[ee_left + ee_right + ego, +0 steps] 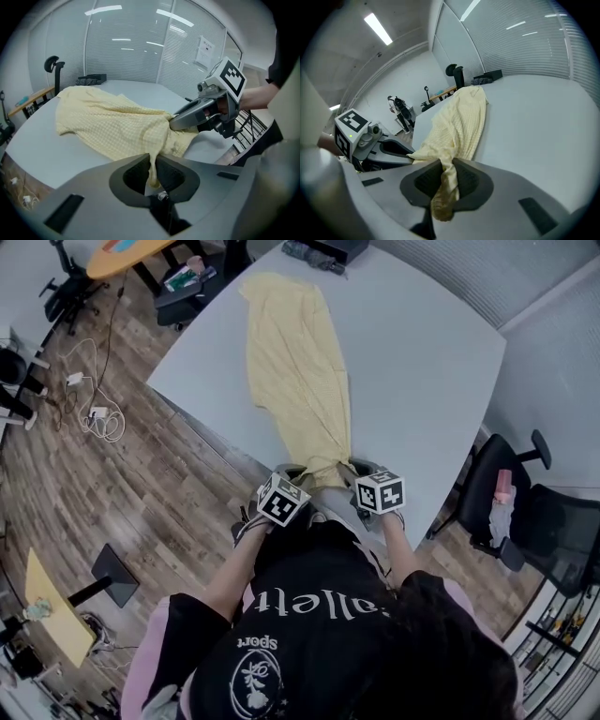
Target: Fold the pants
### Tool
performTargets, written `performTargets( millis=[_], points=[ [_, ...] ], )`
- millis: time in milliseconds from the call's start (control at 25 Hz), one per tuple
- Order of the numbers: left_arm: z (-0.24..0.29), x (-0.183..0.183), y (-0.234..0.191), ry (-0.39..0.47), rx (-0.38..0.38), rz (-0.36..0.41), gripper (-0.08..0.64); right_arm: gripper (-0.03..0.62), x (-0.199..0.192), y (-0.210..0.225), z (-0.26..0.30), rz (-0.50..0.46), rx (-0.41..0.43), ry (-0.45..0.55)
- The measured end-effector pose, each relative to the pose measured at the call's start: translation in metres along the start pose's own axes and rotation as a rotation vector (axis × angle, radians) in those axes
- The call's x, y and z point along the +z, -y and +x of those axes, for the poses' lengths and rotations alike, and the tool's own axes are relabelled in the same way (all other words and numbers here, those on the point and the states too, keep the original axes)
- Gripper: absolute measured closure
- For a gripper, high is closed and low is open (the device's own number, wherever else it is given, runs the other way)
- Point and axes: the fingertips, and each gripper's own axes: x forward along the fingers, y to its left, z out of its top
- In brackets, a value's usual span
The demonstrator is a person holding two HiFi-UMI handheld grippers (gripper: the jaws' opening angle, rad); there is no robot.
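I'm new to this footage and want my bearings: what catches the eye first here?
A long pale yellow pair of pants lies stretched along the grey table, running away from the person. At its near end, at the table's edge, the left gripper and right gripper are each shut on a bunch of the cloth, side by side.

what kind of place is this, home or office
Probably an office or lab workspace: a black office chair, a big grey table, and glass walls with blinds.
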Motion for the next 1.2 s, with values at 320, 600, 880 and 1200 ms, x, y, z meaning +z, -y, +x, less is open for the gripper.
performTargets(
  millis=[320, 600, 880, 1200],
  points=[
    [-0.059, 0.025, 0.006, 0.186, 0.054, -0.051, 0.511, 0.534, 0.026, -0.043, -0.040, -0.020, 0.102, 0.115],
    [-0.103, 0.050, 0.025, 0.313, 0.125, -0.052, 0.512, 0.535, 0.045, -0.072, -0.077, -0.084, 0.165, 0.196],
    [-0.140, 0.075, 0.047, 0.417, 0.181, -0.030, 0.512, 0.535, 0.054, -0.091, -0.114, -0.114, 0.220, 0.255],
    [-0.163, 0.090, 0.052, 0.471, 0.208, -0.027, 0.512, 0.535, 0.069, -0.105, -0.132, -0.138, 0.252, 0.298]
  ],
)
